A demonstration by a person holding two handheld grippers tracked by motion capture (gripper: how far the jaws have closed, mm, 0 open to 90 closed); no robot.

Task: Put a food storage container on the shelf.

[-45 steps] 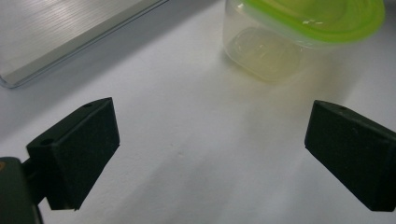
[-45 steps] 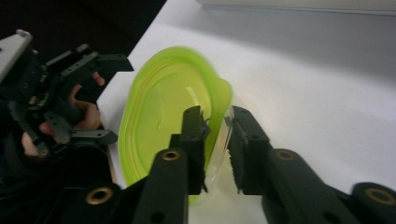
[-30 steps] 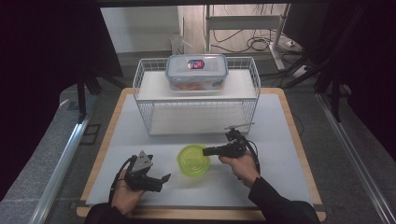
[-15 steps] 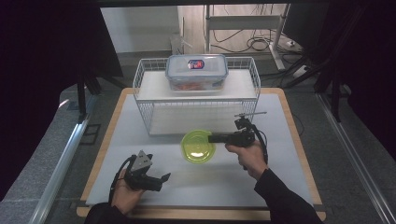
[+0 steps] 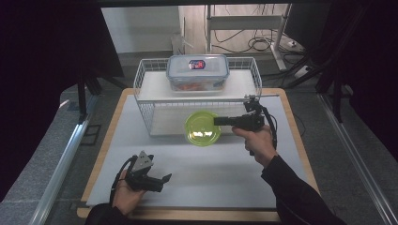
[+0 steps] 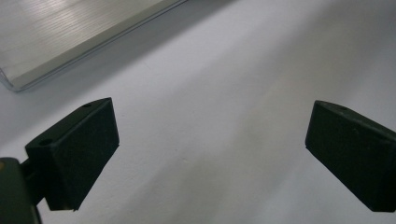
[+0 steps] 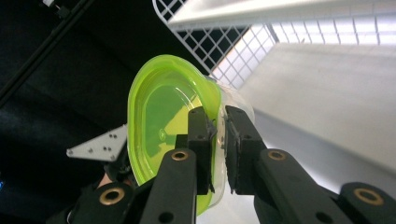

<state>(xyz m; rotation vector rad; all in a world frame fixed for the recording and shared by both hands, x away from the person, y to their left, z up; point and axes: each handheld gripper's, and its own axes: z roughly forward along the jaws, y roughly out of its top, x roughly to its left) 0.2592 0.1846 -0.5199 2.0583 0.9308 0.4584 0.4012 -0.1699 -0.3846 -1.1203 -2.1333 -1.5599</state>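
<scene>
I am gripping the green bowl [image 5: 202, 128] by its rim with my right tool [image 5: 220, 121], holding it off the table [image 5: 197, 168] before the wire rack [image 5: 149, 101]. Placing it is left. My left tool [image 5: 162, 180] is resting open, empty.

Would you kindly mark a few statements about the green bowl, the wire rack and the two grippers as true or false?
1. The right gripper is clamped on the rim of the translucent green plastic bowl. True.
2. The left gripper holds a lid. False: its jaws stand wide open over the bare white table mat.
3. A clear lidded plastic food box sits on top of the white wire rack. True.
4. The green bowl rests inside the food box. False: it is held in front of the rack.
</scene>
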